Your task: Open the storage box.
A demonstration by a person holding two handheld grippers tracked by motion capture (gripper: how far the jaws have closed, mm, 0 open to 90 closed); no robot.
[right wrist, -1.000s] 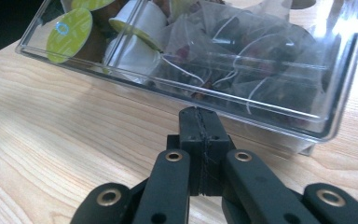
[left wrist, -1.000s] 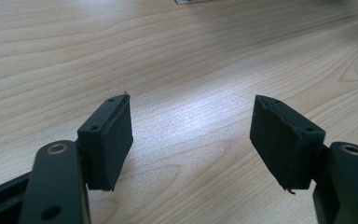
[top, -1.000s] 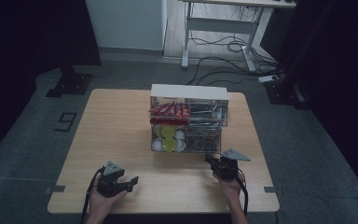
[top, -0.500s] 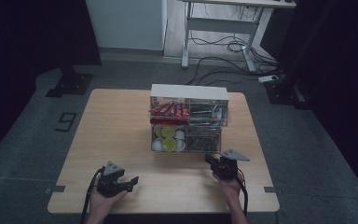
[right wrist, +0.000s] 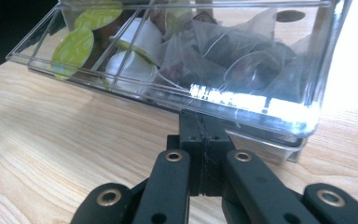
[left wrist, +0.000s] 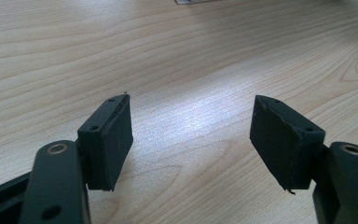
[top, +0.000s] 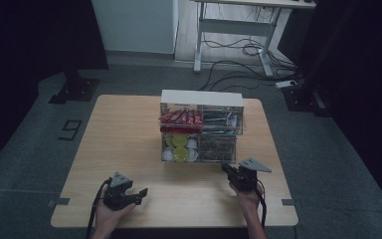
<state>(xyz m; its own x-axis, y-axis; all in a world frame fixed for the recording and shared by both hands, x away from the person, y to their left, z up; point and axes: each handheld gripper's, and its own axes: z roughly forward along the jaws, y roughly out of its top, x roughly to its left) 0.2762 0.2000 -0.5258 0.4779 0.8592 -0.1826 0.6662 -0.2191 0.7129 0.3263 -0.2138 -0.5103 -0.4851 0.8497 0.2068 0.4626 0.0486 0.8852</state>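
Note:
A clear plastic drawer organiser [top: 201,127] with a white top stands mid-table. Its upper tier holds red packets [top: 180,118]. The lower drawer [right wrist: 261,105] sticks out toward me and holds white capsules with green lids [right wrist: 135,65] and see-through tea bags [right wrist: 228,60]. My right gripper [top: 225,168] is shut, its joined tips [right wrist: 200,120] right at the underside of the drawer's front rim; whether they pinch a lip there I cannot tell. My left gripper [top: 140,193] rests near the table's front left, open [left wrist: 192,100] over bare wood with nothing between the pads.
The wooden table [top: 124,134] has bare room to the left of the organiser and along its front edge. A desk frame with loose cables [top: 234,50] stands on the floor behind. A black stand foot [top: 74,89] sits off the back left corner.

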